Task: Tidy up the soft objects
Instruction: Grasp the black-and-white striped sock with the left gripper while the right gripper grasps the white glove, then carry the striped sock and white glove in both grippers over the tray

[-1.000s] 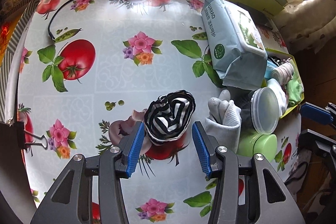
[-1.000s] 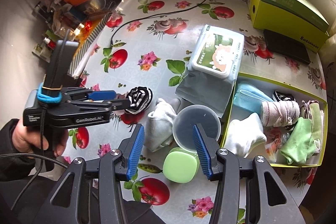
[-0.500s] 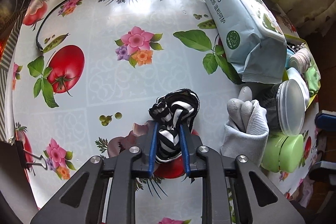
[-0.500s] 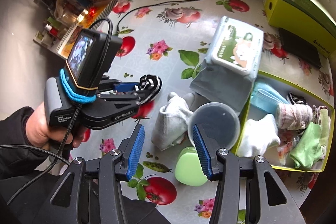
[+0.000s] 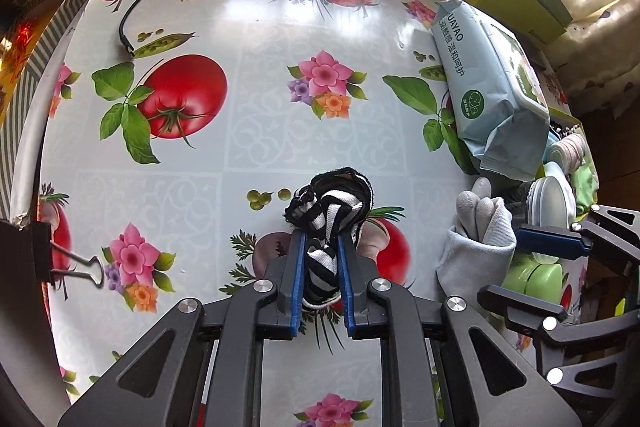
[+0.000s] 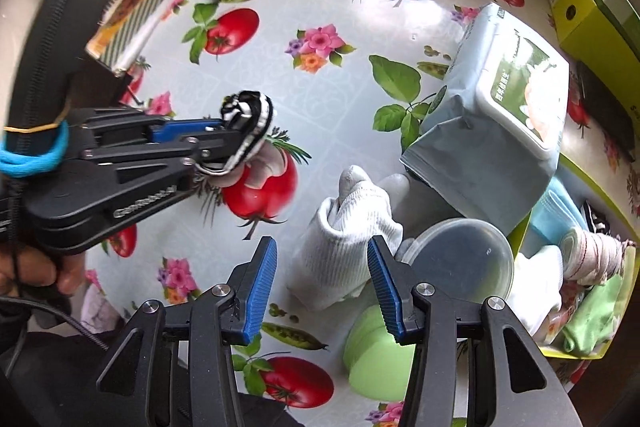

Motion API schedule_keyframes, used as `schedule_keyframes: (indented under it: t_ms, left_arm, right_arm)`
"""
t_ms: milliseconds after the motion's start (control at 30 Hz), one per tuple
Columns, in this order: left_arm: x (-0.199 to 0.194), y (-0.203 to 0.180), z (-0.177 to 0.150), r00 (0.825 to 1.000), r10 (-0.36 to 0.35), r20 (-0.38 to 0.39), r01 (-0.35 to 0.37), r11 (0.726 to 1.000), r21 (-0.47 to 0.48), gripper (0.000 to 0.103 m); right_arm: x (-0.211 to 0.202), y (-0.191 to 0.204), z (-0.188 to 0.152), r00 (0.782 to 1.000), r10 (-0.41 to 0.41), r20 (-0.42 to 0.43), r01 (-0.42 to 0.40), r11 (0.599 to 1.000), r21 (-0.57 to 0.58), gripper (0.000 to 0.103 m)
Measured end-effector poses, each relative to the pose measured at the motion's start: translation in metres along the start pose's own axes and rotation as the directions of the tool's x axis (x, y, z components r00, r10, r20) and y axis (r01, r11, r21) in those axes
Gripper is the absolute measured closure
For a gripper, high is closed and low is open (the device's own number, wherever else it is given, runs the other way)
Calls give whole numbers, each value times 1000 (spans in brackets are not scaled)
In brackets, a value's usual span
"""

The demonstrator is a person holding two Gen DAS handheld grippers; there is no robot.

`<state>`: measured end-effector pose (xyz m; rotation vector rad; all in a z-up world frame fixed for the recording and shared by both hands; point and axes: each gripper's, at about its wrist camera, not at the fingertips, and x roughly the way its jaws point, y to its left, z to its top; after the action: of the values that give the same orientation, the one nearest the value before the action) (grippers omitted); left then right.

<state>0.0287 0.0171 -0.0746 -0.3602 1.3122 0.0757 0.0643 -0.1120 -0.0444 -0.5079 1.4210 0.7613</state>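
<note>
Your left gripper (image 5: 321, 267), wide apart a second ago, has just closed onto the striped sock (image 5: 332, 211) on the tablecloth (image 5: 240, 147). Your right gripper (image 6: 322, 279), jaws apart as before, has dropped to straddle the white sock (image 6: 348, 247) beside the wipes pack (image 6: 492, 123).

Black gripper (image 6: 322, 281) frames – blue ribbed pads (image 6: 262, 285), silver screws, dark sleeve (image 6: 48, 351).

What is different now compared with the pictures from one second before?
The left gripper has just been closing and now pinches the striped sock, which lay free between open jaws before. The right gripper came lower over the white sock, its jaws open as before. The wipes pack, green tray and round lid stayed put.
</note>
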Motion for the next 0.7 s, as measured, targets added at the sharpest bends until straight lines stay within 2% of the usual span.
schedule_keyframes:
  t_ms: [100,167,267,433,700]
  left_arm:
    - [-1,1,0,1000,-10,3,10,1000,-9,87]
    - [0,0,1,1000,-16,4,16,1000,-11,87]
    - [-2,2,2,1000,-29,6,29,999,-19,87]
    - [-12,6,3,999,-45,22,46,998,-33,87]
    - [-38,-3,8,997,-55,59,57,998,-34,87]
  right_arm:
    - [9,4,4,999,-35,-18,35,999,-17,62]
    - [14,6,6,998,-56,-26,55,998,-29,79]
    - [15,10,9,998,-62,-19,61,997,-41,89]
    - [-4,8,13,998,-16,61,17,1000,-15,92]
    - [-46,2,16,981,62,182,-67,998,16,92]
